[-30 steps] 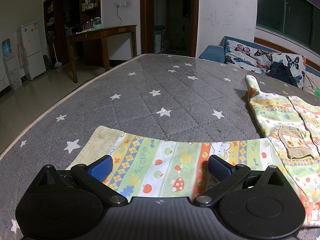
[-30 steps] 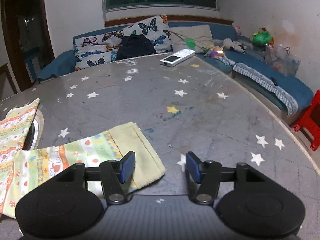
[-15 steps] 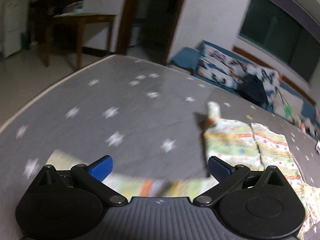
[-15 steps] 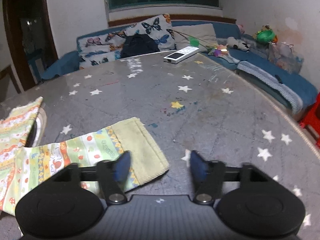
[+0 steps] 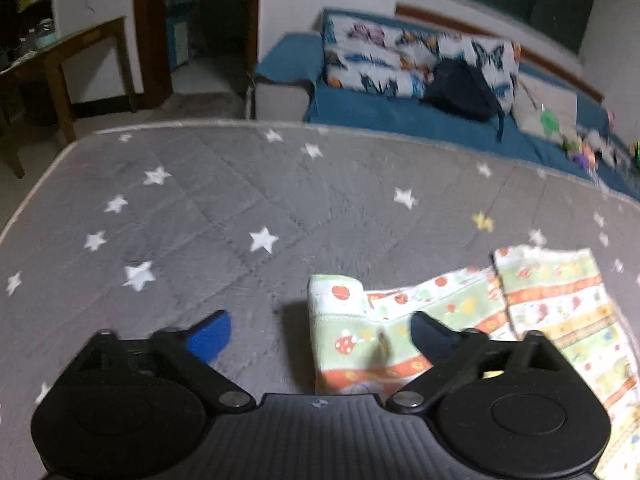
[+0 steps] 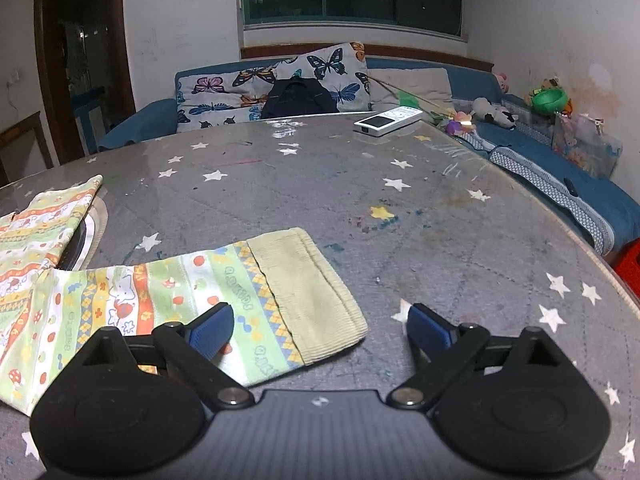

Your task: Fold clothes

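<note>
Since 1.0 s ago left gripper (image 5: 320, 328) has swung rightward off the sleeve, jaws spread wide and empty, level above the folded garment (image 5: 472, 320) on the star-print table (image 5: 200, 208). Right gripper (image 6: 320, 320) also wide and empty, hovering over the sleeve cuff (image 6: 304, 284); sleeve's long axis runs left-right, cuff pointing right.

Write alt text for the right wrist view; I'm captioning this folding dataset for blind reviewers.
An open right gripper hovers low over the ribbed yellow cuff of a colourful patterned child's garment lying flat on a grey star-print table. A white remote sits at the table's far edge, before a blue sofa with butterfly cushions.
</note>
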`<state>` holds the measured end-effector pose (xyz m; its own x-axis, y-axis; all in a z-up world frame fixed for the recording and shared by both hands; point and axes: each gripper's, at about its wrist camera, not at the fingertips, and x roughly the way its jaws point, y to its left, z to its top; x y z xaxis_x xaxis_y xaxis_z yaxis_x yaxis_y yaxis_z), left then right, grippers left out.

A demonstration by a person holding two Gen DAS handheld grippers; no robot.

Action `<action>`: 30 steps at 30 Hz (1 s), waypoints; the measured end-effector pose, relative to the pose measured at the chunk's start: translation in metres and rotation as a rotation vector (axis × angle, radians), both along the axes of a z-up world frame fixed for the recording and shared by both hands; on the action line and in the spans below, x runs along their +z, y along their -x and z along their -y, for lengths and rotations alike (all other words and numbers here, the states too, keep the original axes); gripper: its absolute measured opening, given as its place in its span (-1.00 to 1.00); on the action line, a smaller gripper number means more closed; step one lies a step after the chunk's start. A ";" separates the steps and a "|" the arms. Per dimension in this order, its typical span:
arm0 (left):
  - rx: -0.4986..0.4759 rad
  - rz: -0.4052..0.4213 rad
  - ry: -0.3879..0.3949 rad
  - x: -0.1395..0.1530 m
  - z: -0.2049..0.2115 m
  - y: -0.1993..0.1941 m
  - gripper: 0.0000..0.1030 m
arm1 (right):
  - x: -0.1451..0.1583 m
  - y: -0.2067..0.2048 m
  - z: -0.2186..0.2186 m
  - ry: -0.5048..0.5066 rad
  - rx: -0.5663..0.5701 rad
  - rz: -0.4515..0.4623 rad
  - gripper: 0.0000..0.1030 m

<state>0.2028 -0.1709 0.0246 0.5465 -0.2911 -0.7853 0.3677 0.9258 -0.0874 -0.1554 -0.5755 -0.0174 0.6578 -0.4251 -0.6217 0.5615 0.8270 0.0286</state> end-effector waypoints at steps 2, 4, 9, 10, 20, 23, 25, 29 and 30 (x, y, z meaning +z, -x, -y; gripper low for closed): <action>-0.017 -0.005 0.003 -0.003 0.003 -0.006 0.39 | 0.000 0.000 0.000 0.001 0.000 -0.001 0.88; -0.044 0.016 0.018 -0.003 0.004 -0.009 -0.09 | 0.000 0.000 0.000 0.001 0.001 -0.003 0.89; -0.033 0.045 0.058 -0.007 0.007 -0.023 -0.80 | -0.001 0.000 0.000 0.002 0.001 -0.006 0.90; -0.025 0.059 0.056 -0.008 0.009 -0.025 -0.82 | -0.001 0.000 0.000 0.003 0.001 -0.006 0.90; 0.053 0.128 0.193 0.004 -0.006 -0.035 -0.74 | -0.001 -0.003 -0.001 0.006 0.006 -0.014 0.94; -0.113 0.074 0.281 0.016 -0.001 -0.024 -0.37 | 0.000 -0.002 -0.001 0.004 0.007 -0.016 0.95; -0.210 0.074 0.234 0.022 0.015 -0.012 0.01 | 0.000 -0.003 -0.001 0.004 0.007 -0.016 0.95; -0.342 0.102 0.002 0.012 0.060 0.002 -0.02 | 0.000 -0.003 -0.001 0.004 0.007 -0.015 0.95; -0.365 0.119 -0.061 0.008 0.071 0.005 -0.02 | -0.001 -0.003 -0.001 0.003 0.007 -0.015 0.95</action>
